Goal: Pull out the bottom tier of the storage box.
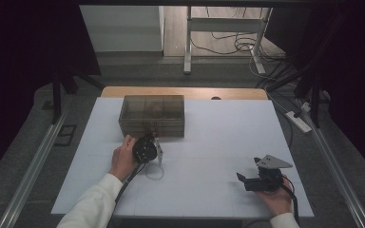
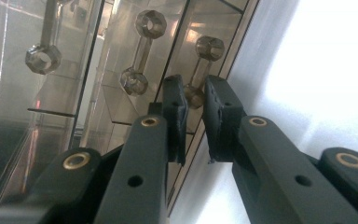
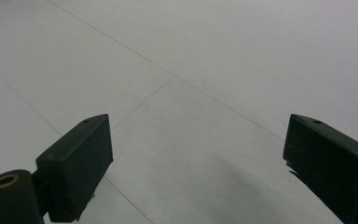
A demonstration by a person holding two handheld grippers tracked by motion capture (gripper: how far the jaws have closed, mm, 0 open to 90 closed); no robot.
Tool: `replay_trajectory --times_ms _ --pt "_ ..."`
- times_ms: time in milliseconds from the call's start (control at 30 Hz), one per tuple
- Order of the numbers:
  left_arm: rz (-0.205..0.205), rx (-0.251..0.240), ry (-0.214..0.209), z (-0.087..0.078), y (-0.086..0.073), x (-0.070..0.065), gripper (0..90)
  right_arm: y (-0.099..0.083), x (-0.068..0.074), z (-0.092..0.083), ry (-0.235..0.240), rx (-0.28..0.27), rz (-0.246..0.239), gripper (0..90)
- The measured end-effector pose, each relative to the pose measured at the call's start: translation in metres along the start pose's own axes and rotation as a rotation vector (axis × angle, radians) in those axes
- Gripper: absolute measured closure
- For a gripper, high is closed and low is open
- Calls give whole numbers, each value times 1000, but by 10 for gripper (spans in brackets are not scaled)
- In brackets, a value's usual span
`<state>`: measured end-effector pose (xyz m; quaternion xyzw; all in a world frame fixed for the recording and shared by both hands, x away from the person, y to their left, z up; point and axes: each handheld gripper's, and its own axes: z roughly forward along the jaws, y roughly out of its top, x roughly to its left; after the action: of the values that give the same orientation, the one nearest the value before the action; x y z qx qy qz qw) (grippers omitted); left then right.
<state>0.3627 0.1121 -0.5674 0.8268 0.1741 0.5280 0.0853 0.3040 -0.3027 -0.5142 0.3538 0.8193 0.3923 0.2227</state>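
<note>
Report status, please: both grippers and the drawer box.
Left gripper closed on a drawer handle of the clear drawer box. Right gripper open, empty, over the table. Nothing in the way.

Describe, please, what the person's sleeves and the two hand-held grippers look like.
Both forearms wear white long sleeves. The left gripper is black, with two flat rectangular jaw pads on angular arms set with brass-coloured rivets, and a dark cable trails from it. The right gripper is also black, carries a grey three-cornered plate on top, and has a brass-coloured rivet too.
</note>
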Motion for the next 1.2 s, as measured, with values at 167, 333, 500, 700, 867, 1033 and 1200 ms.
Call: replay_trajectory --times_ms 167,333,500,700,867,1033,1200 --pt "12 2 2 2 1 -2 772 0 0 0 0 0 1 78" --pt "16 0 3 2 1 -2 775 0 0 1 0 3 0 78" --pt "20 -3 17 1 1 -2 788 0 0 0 -1 0 3 78" --pt "33 -4 26 0 0 -3 792 0 -1 0 -1 -3 7 78" --pt "32 -1 27 -1 -1 -3 793 0 -1 0 -2 -3 9 78" --pt "33 -8 31 -4 -2 -3 795 0 -1 -1 -2 -4 9 78" --pt "29 -13 28 -6 -3 -4 795 0 -1 0 -4 -2 9 78"
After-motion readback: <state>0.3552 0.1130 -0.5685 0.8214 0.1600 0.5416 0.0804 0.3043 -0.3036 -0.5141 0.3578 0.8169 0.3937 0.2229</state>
